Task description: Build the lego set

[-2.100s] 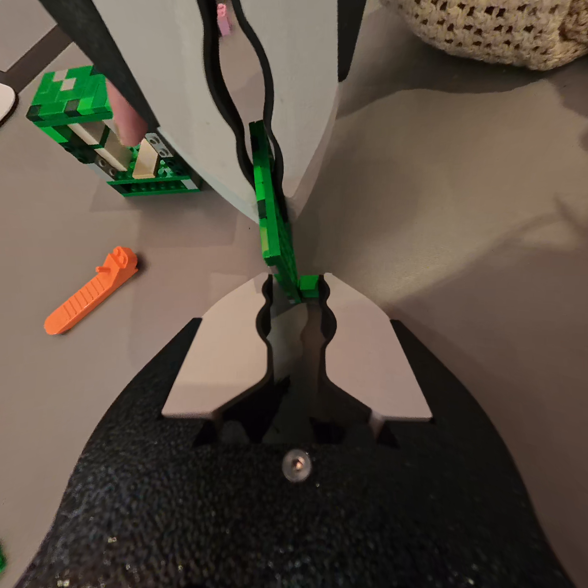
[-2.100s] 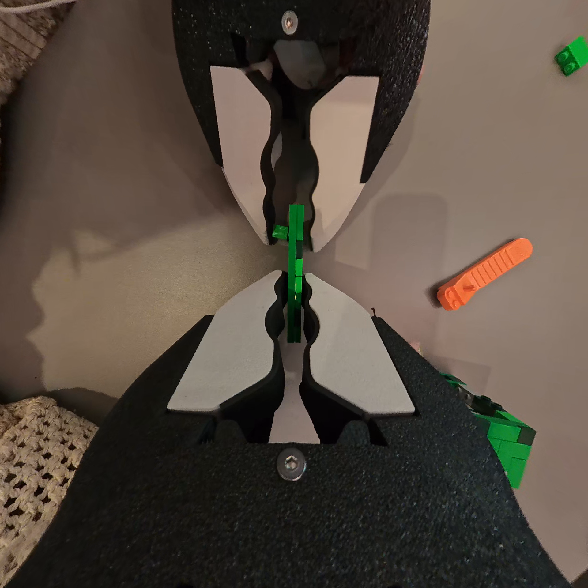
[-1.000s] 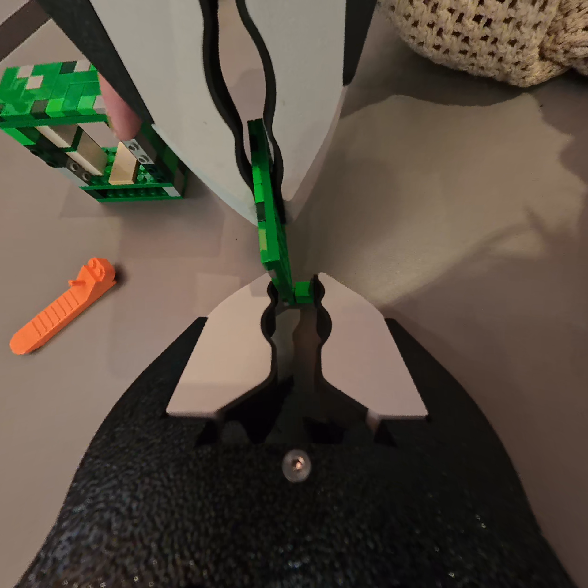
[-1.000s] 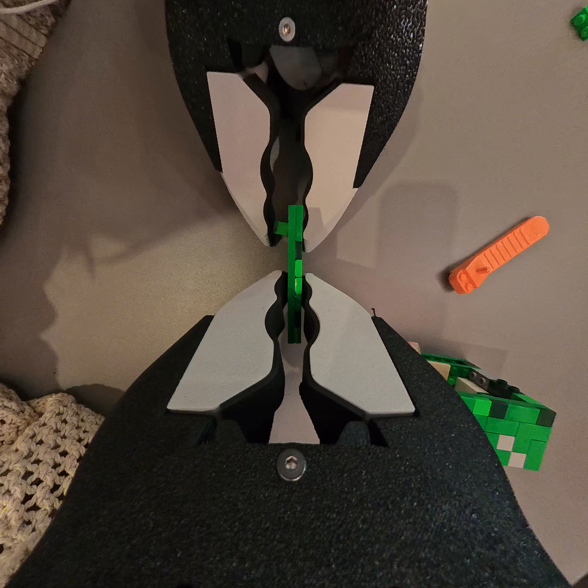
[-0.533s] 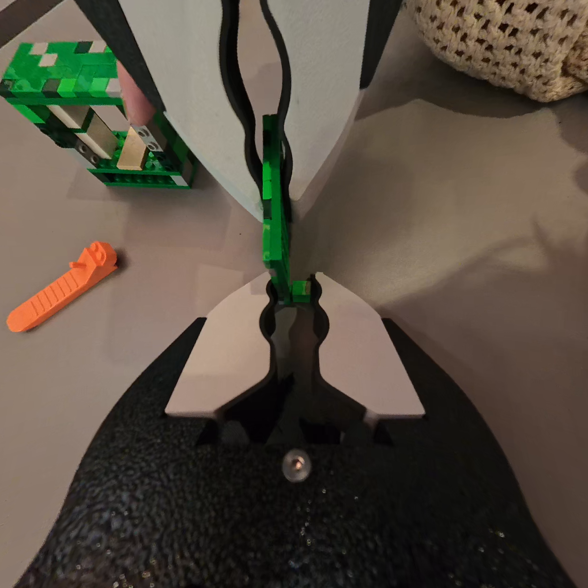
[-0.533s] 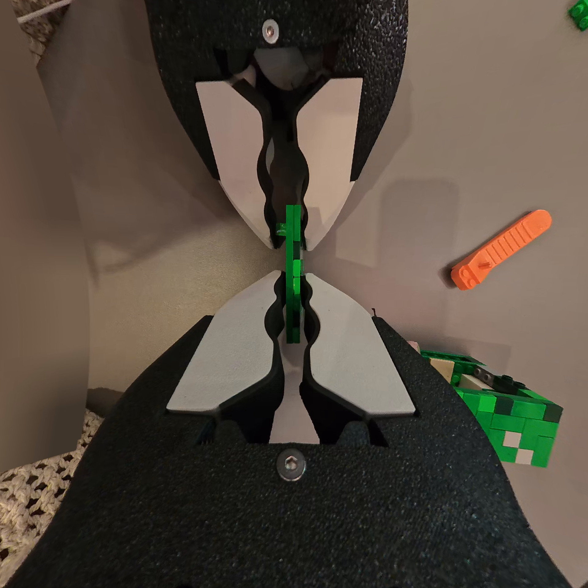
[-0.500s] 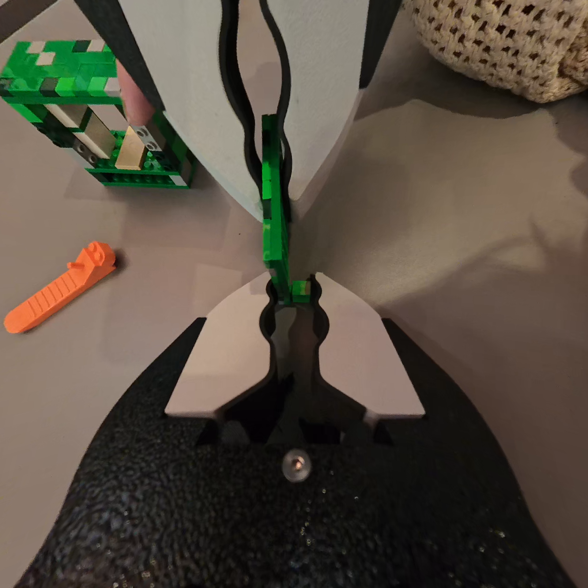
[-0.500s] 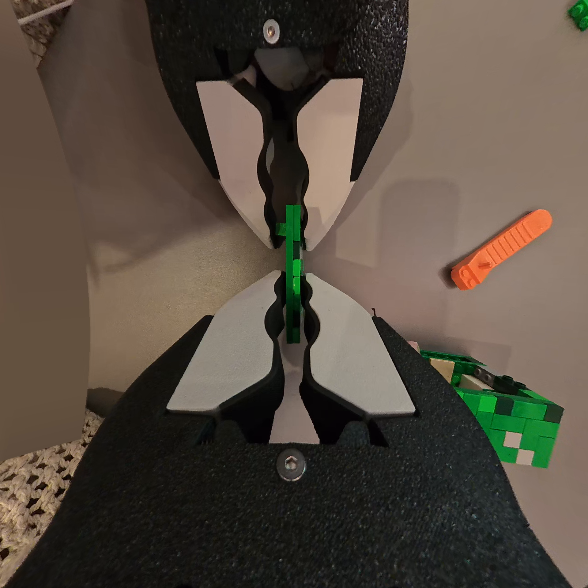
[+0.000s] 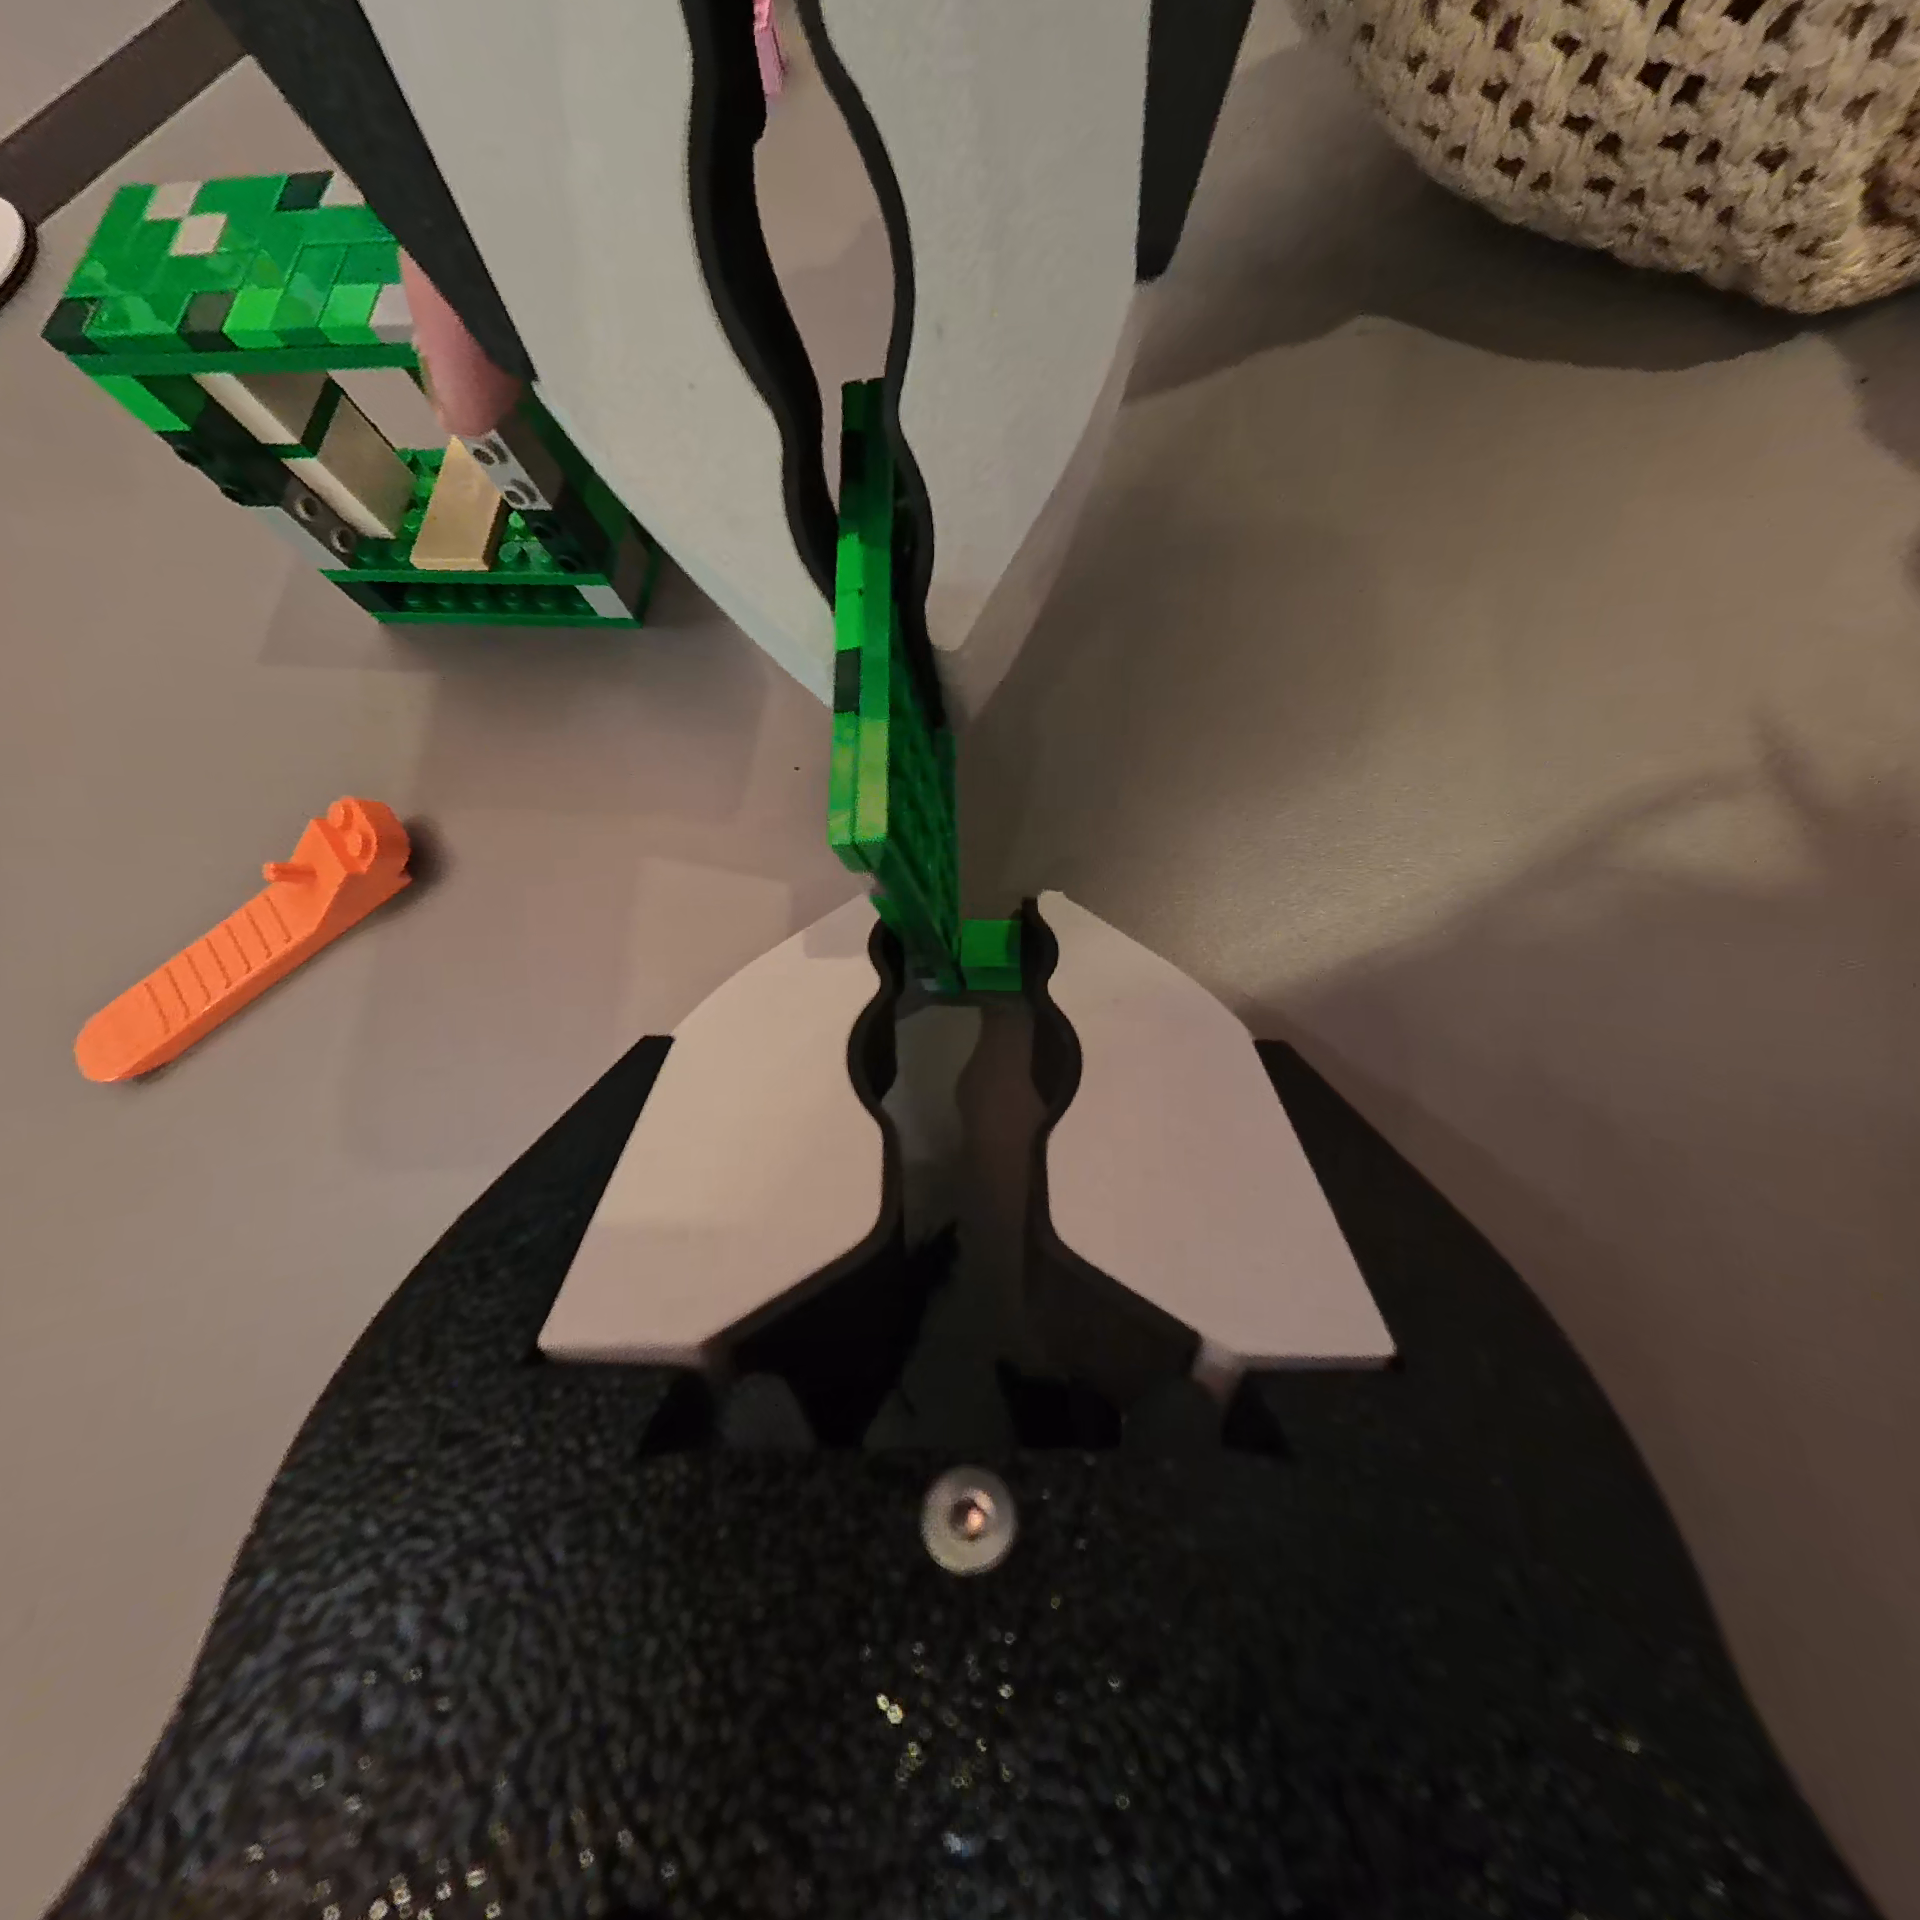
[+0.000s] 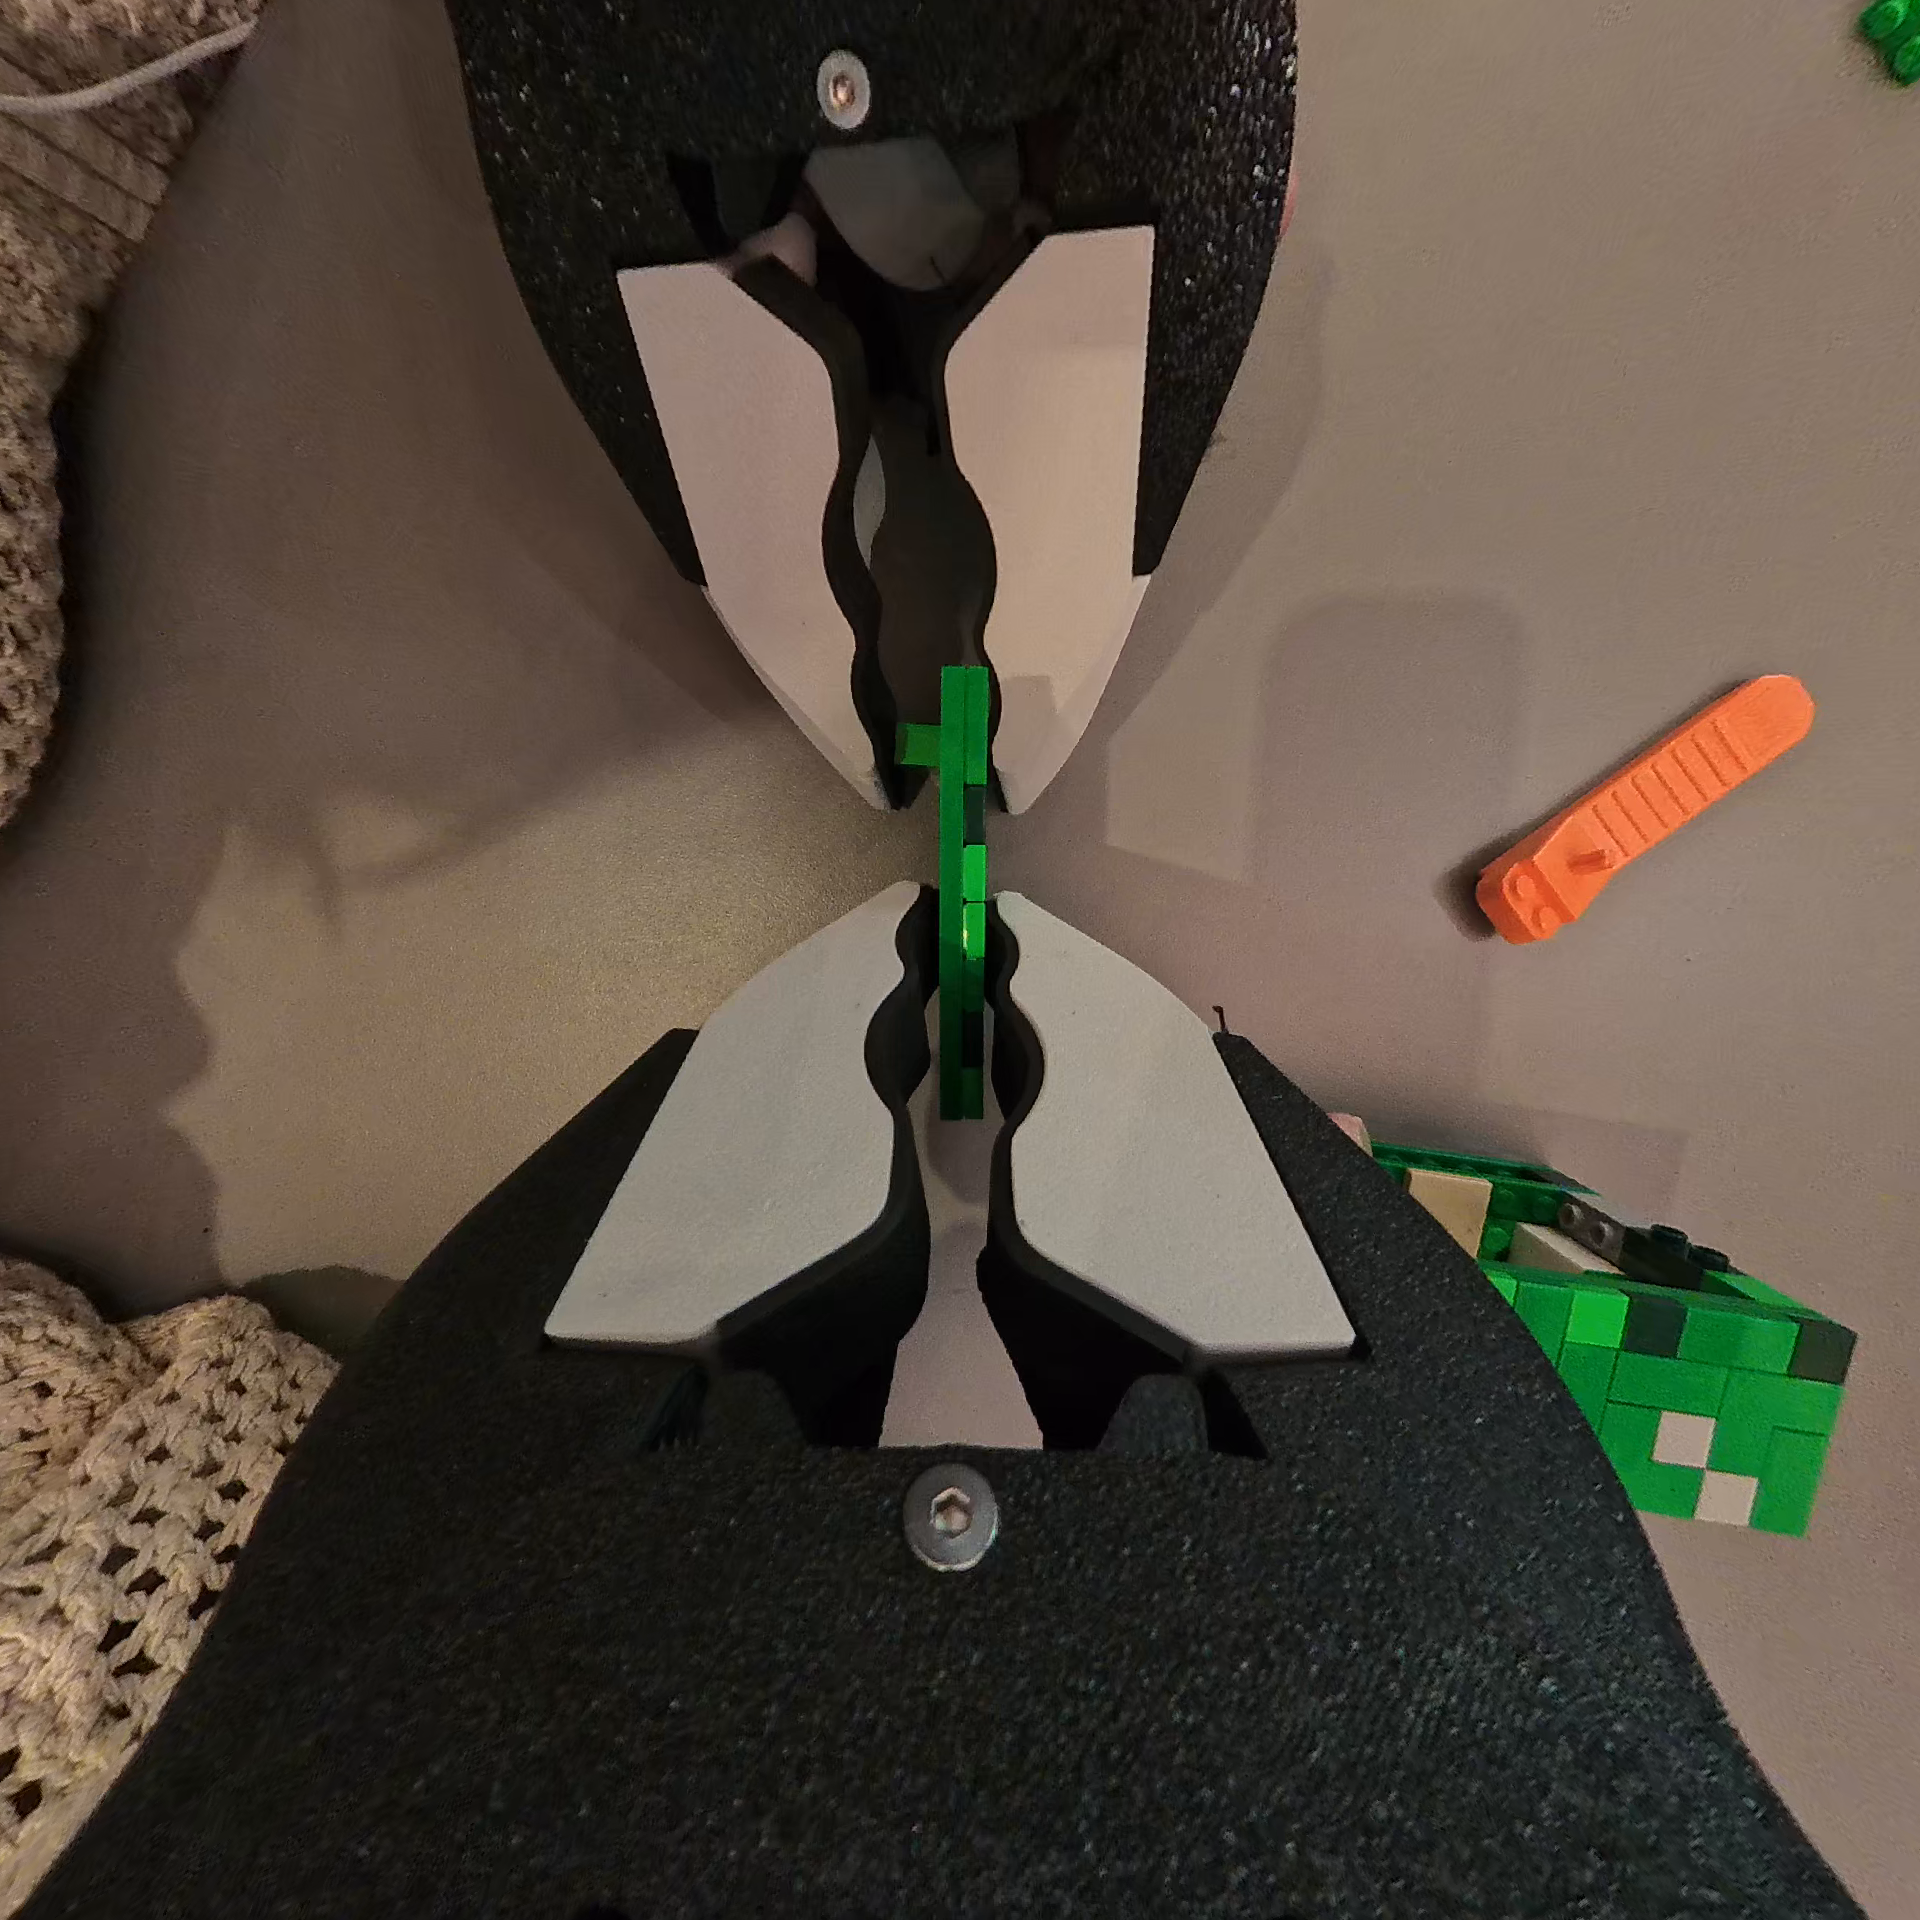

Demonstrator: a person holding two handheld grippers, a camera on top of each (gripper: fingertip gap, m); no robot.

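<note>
A flat green Lego panel (image 9: 883, 727) is held edge-on between both grippers, above the grey table (image 9: 1455, 790). My left gripper (image 9: 956, 935) is shut on its near end, where a small green brick (image 9: 992, 948) sticks out sideways. In the left wrist view the right gripper (image 9: 883, 613) comes in from the top, shut on the far end. In the right wrist view my right gripper (image 10: 961, 904) is shut on the panel (image 10: 964, 862). The left gripper (image 10: 945, 800) faces it, with the small brick (image 10: 920, 745) at its tips.
A green box-shaped Lego build (image 9: 312, 416) lies on the table, also in the right wrist view (image 10: 1683, 1371). An orange brick separator (image 9: 249, 935) (image 10: 1652, 810) lies near it. Knitted cloth (image 9: 1610, 135) (image 10: 114, 1475) borders the table. A loose green piece (image 10: 1891, 36) lies far off. The tips of both grippers are at nearly the same place.
Both grippers keep their hold on the panel. In the left wrist view the panel has turned from slightly tilted to nearly straight, and the two grippers have drifted slightly together.
</note>
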